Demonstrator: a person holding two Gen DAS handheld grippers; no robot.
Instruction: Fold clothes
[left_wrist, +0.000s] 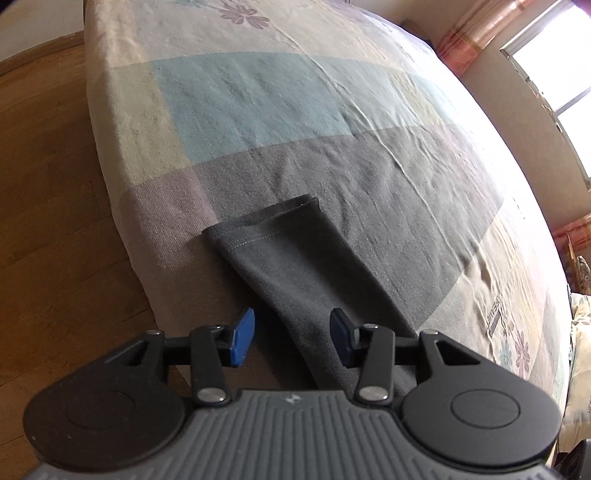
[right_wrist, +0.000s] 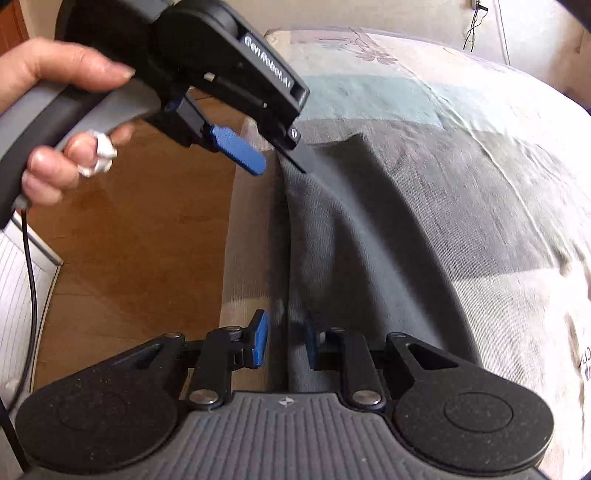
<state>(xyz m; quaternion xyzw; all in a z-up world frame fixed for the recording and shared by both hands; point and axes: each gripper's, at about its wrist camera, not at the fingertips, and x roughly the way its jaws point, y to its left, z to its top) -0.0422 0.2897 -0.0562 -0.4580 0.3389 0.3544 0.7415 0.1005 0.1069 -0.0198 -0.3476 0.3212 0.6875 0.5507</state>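
A dark grey garment (left_wrist: 295, 266) lies stretched along the bed's left edge, its stitched hem (left_wrist: 258, 221) at the far end. My left gripper (left_wrist: 292, 334) hovers open just above it, and the cloth runs under the gap between the blue pads (left_wrist: 243, 338). In the right wrist view the same garment (right_wrist: 362, 229) runs away from me. My right gripper (right_wrist: 285, 341) is open, a narrow gap straddling the cloth's left edge. The left gripper (right_wrist: 275, 158), held by a hand (right_wrist: 66, 74), is open farther along that edge.
The bed (left_wrist: 258, 99) wears a patchwork sheet of blue, grey and cream with flower prints. Wooden floor (left_wrist: 55, 206) lies to the left, below the mattress edge. A window and pink curtain (left_wrist: 480, 33) are at the far right. A black cable (right_wrist: 31, 295) hangs from the left gripper's handle.
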